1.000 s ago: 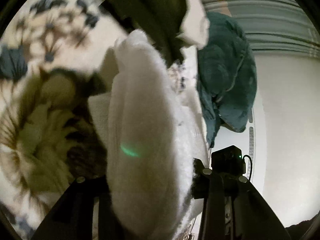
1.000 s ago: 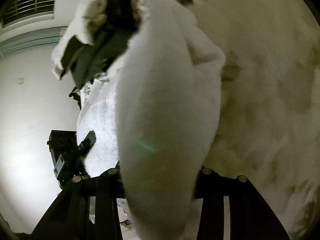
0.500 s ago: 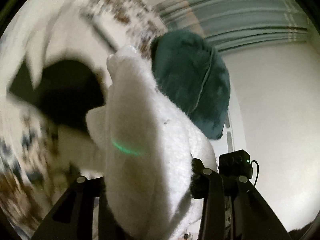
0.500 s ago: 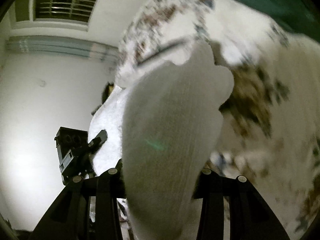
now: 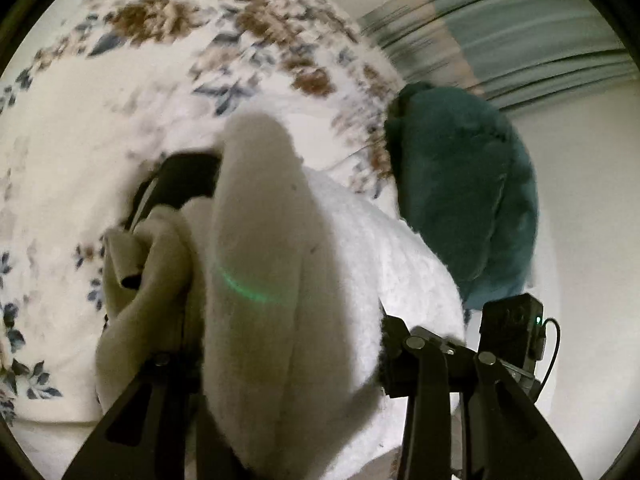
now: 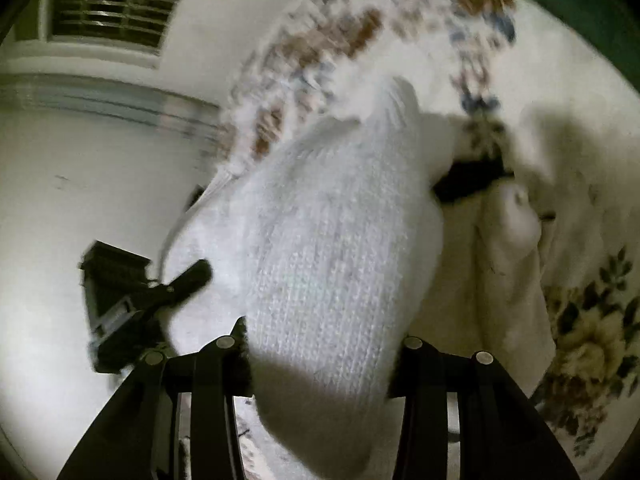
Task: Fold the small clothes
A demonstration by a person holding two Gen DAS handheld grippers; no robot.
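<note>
A white knitted garment [image 5: 280, 280] fills the middle of both views and is held between the two grippers, above a floral bedsheet [image 5: 120, 100]. My left gripper [image 5: 288, 364] is shut on one edge of it; the cloth bulges out over the jaws and hides the fingertips. My right gripper [image 6: 320, 360] is shut on another edge of the same white garment [image 6: 332, 248]. The other gripper's black body shows at the left of the right wrist view [image 6: 132, 300] and at the lower right of the left wrist view [image 5: 512, 332].
A dark teal garment [image 5: 468, 200] lies on the bed to the right. A cream cloth [image 5: 140, 280] and a black item [image 5: 180, 176] lie on the sheet beside the white garment. A white wall and a barred window [image 6: 112, 4] are behind.
Both grippers have swung with the white garment, so the floral sheet now fills the background. The cream cloth and black item have come into view. Both grips are unchanged.
</note>
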